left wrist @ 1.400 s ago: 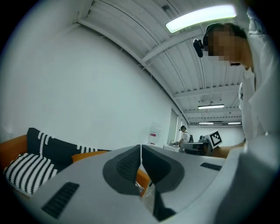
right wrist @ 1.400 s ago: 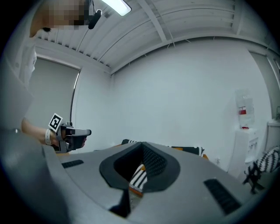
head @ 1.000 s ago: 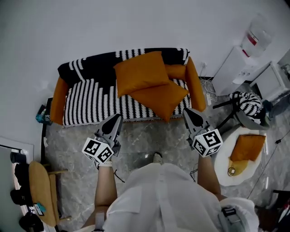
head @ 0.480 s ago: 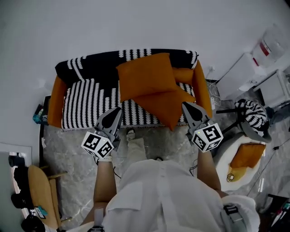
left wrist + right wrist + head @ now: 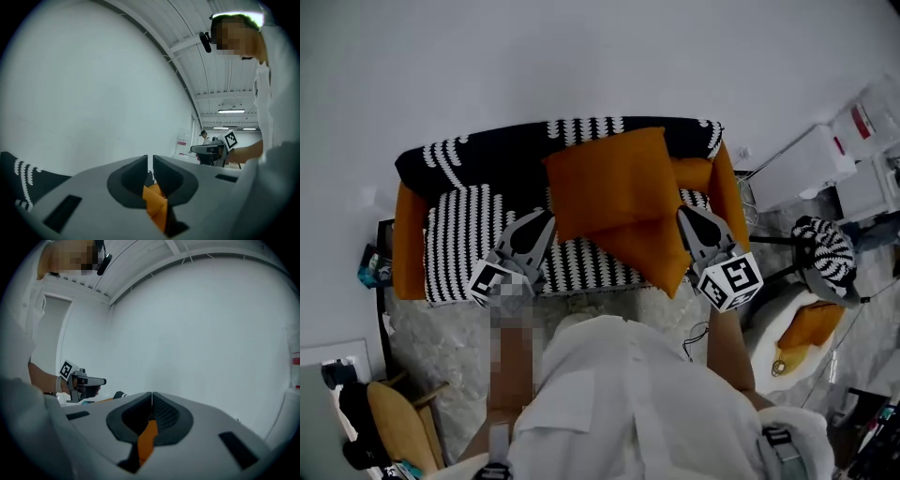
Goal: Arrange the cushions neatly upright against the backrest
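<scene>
**Two closed grippers flank an untidy pile of cushions**

Both pairs of jaws are pressed together and nothing is pinched. The left gripper (image 5: 546, 217) is held over the striped seat of the sofa (image 5: 469, 234), near its front edge and just beside the pile's left side. The right gripper (image 5: 682, 213) is held by the right armrest, so the pile is framed from both sides.

The leaning cushion (image 5: 609, 178) is propped crookedly against the backrest (image 5: 478, 159) toward the sofa's right end. The flat cushion (image 5: 652, 253) is laid below it, one corner hanging over the seat's front edge. The small cushion (image 5: 694, 173) is tucked into the right rear corner. No cushion is yet set neatly upright, and the flat one is judged the likeliest to be lifted first.
</scene>
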Motion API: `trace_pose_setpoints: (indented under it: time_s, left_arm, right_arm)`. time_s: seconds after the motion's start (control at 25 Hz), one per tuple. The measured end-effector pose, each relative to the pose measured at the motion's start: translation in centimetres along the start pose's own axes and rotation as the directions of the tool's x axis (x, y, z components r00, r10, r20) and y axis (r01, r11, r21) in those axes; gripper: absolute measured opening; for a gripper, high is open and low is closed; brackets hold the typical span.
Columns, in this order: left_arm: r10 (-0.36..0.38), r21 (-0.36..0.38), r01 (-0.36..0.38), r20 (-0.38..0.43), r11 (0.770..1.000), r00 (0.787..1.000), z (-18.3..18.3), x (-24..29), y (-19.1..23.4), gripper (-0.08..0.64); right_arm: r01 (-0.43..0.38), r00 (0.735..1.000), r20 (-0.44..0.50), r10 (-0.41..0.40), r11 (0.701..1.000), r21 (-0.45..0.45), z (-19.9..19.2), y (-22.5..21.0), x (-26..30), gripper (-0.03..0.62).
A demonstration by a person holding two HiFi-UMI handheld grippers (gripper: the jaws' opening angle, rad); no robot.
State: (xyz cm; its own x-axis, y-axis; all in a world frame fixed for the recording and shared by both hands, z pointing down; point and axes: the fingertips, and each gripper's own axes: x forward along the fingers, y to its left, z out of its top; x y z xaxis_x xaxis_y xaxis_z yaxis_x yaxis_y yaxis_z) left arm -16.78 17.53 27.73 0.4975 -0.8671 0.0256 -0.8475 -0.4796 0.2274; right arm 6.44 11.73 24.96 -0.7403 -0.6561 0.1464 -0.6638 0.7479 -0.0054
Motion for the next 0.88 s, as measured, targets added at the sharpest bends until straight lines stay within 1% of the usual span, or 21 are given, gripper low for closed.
trace_pose_setpoints:
  time_s: [0.2,0.4,0.48,0.6,0.72,0.8,0.88]
  left_arm:
    - [-0.038,0.002,0.038,-0.010,0.999,0.999,0.8,2.1,4.6,0.031]
    - [-0.074,0.030,0.076,-0.063,0.997,0.995,0.3,3.7,8.3,0.038]
    - [-0.081,0.036,0.085,-0.091,0.996,0.993,-0.5,4.6,9.9,0.038]
    - [-0.092,0.034,0.098,-0.134,0.995,0.987,-1.8,6.1,11.5,0.038]
    - [-0.094,0.014,0.098,-0.176,0.995,0.980,-3.6,7.9,12.7,0.067]
    - [-0.100,-0.004,0.102,-0.210,0.995,0.973,-5.2,9.0,13.3,0.078]
    - [-0.121,-0.021,0.119,-0.254,0.993,0.960,-7.2,10.2,13.8,0.097]
  right_arm:
    - [0.016,1.000,-0.018,-0.016,1.000,0.011,-0.1,0.2,4.5,0.011]
    - [0.037,0.998,-0.045,-0.036,0.999,0.036,-1.4,-0.4,8.0,0.020]
    - [0.040,0.997,-0.073,-0.038,0.999,0.029,-2.2,-0.7,9.4,0.023]
    - [0.022,0.991,-0.129,-0.018,0.999,0.024,-4.1,-1.2,11.1,0.031]
    - [0.000,0.983,-0.182,0.006,0.999,0.033,-6.1,-2.3,13.1,0.046]
    - [-0.021,0.975,-0.220,0.028,0.999,0.037,-7.8,-3.2,14.6,0.069]
    - [-0.042,0.964,-0.262,0.049,0.999,0.033,-9.7,-4.2,16.2,0.089]
